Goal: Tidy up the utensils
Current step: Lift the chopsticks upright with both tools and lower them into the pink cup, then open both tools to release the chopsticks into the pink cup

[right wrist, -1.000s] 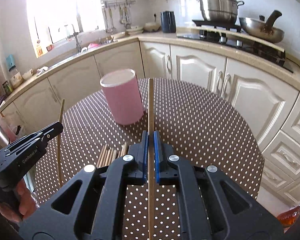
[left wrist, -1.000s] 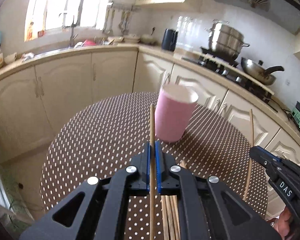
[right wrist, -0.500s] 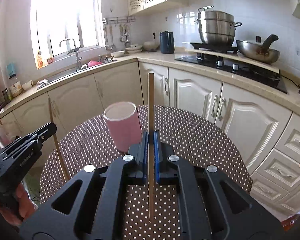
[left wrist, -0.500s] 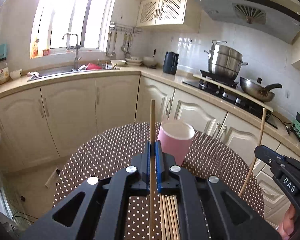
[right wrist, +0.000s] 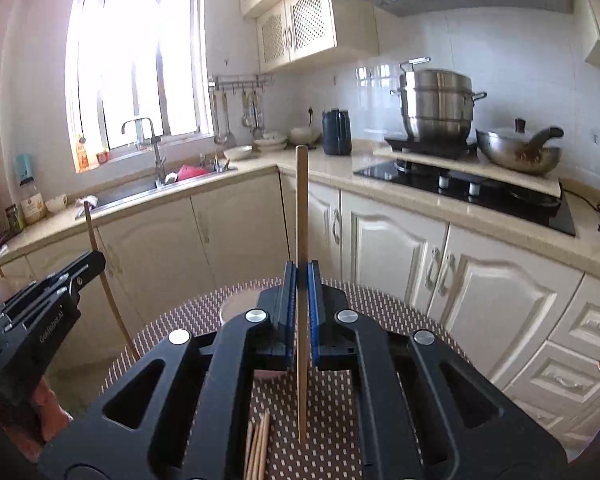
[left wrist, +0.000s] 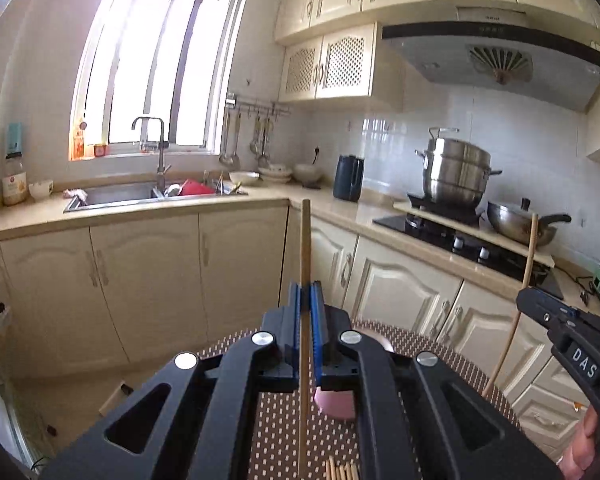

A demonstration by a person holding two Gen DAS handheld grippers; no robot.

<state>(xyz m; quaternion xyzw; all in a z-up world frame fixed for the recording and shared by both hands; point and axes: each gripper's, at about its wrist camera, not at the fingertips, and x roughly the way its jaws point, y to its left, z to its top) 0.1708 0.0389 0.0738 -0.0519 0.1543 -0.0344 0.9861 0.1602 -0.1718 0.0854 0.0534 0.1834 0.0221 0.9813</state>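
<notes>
Kitchen; both tools (left wrist: 306, 308) (right wrist: 299, 280) raised, near-level.

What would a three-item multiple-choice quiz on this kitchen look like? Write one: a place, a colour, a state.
1. Where are the loose chopsticks?
A. In the sink
B. On the dotted table
C. On the stove

2. What colour is the cup?
A. Pink
B. Green
C. Black

3. What is the left gripper doing?
A. Open, empty
B. Shut on a chopstick
C. Shut on a spoon

Answers: 1 B, they lie on the tablecloth below the right gripper. 2 A, pink shows beneath the left fingers. 3 B, one upright stick is pinched between its blue pads.
</notes>
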